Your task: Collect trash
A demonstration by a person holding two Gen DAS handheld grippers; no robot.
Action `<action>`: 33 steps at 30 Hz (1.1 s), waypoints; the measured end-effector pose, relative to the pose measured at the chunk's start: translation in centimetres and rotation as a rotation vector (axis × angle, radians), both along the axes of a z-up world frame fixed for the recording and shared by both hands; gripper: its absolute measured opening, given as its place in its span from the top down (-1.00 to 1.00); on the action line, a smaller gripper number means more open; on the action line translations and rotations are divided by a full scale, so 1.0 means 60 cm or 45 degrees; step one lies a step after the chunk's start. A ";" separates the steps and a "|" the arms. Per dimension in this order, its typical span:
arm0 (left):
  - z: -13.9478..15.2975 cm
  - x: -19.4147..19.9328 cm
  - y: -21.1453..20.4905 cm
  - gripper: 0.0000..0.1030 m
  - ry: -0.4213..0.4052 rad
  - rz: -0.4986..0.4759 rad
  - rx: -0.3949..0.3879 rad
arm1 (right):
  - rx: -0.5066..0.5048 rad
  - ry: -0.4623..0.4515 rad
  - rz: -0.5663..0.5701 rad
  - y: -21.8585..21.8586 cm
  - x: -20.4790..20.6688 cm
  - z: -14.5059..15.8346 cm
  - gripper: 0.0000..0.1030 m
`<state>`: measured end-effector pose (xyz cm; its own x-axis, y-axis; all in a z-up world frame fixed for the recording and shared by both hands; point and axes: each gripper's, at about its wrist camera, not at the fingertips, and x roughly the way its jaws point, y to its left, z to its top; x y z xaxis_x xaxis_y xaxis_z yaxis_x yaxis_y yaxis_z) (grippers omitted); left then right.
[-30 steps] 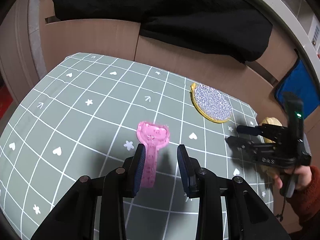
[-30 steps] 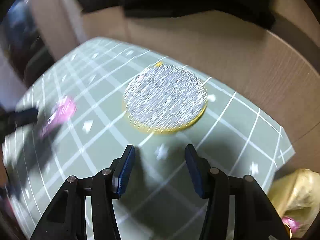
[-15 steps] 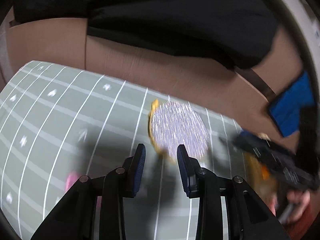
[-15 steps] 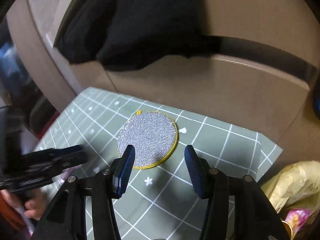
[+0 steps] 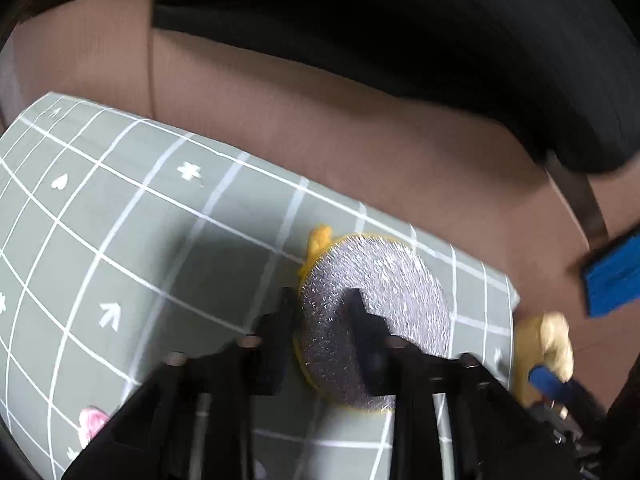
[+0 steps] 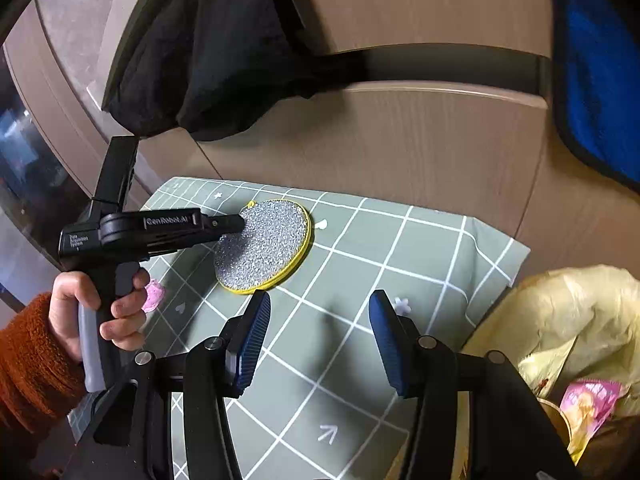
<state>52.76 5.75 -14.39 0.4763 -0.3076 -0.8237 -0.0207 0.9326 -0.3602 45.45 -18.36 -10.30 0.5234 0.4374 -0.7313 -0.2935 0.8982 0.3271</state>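
Item 1. Green checked mat [image 6: 400,264] with white grid lines and small white marks, laid flat. Its far edge lies along a brown panelled front; its right corner ends just short of the yellow bag.

Item 2. Round silver scrub pad [image 5: 376,312] with yellow rim and a yellow tab at its far side. It lies near the mat's far edge, left of the right corner. In the right wrist view its right half [image 6: 272,240] is uncovered, with bare mat all round that side.

Item 3. Left gripper [image 5: 320,320], held by a hand [image 6: 100,308] in an orange sleeve. Its jaws straddle the pad's left part, one finger at the rim, one over the silver face. They have just been closing; blur hides whether the fingers press the pad.

Item 4. Right gripper [image 6: 318,332], jaws apart, nothing between them, above bare mat nearer than the pad.

Item 5. Yellow plastic bag [image 6: 560,320], mouth open, off the mat's right edge, a pink wrapper [image 6: 588,400] inside.

Item 6. Pink piece [image 6: 154,294] on the mat, left of the pad, partly behind the hand.

Item 7. Black cloth [image 6: 208,60] draped over the brown front, beyond the mat.
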 end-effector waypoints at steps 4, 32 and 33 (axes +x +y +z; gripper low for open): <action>0.012 -0.048 -0.015 0.78 -0.041 -0.085 0.063 | 0.016 -0.007 0.030 0.006 -0.015 0.004 0.04; 0.038 -0.260 0.143 0.33 -0.213 0.018 0.162 | -0.046 0.136 0.324 0.152 -0.100 -0.041 0.04; 0.031 -0.241 0.137 0.32 -0.201 0.017 0.195 | -0.047 0.136 0.328 0.154 -0.102 -0.041 0.04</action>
